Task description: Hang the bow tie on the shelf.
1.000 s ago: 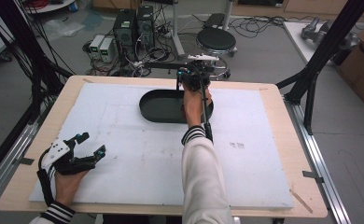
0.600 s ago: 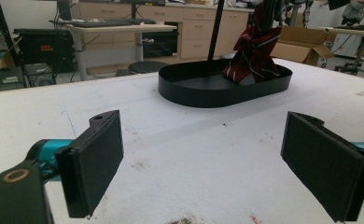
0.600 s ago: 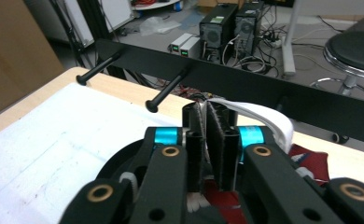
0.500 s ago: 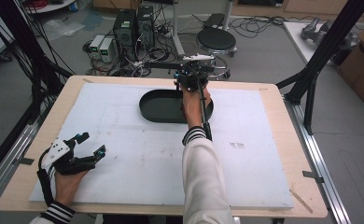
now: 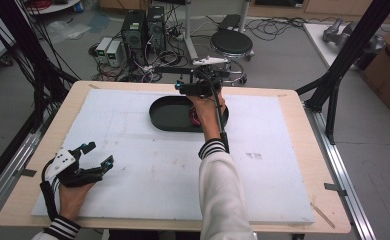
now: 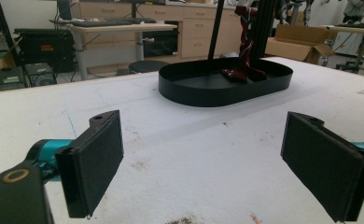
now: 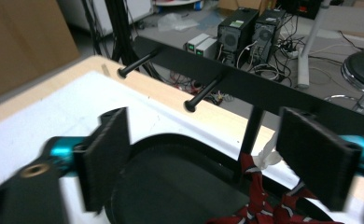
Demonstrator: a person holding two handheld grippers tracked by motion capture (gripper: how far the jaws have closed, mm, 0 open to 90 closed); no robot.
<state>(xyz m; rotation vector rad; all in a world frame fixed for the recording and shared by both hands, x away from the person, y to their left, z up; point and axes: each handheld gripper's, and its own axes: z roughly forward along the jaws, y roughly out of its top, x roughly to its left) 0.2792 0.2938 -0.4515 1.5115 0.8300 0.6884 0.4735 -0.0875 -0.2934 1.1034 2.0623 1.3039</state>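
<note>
While the right gripper [image 5: 199,89] hangs over the black oval tray [image 5: 165,116] at twelve o'clock on the table, its jaws have just been opening and stand wide with nothing between them; a second ago they were shut. Red patterned cloth [image 7: 264,205] lies in the tray's right end, below the gripper. Left gripper [image 5: 97,156], seven o'clock, unmoved: jaws wide, empty. White board [image 5: 148,170]: bare between grippers, tray near its far edge.
</note>
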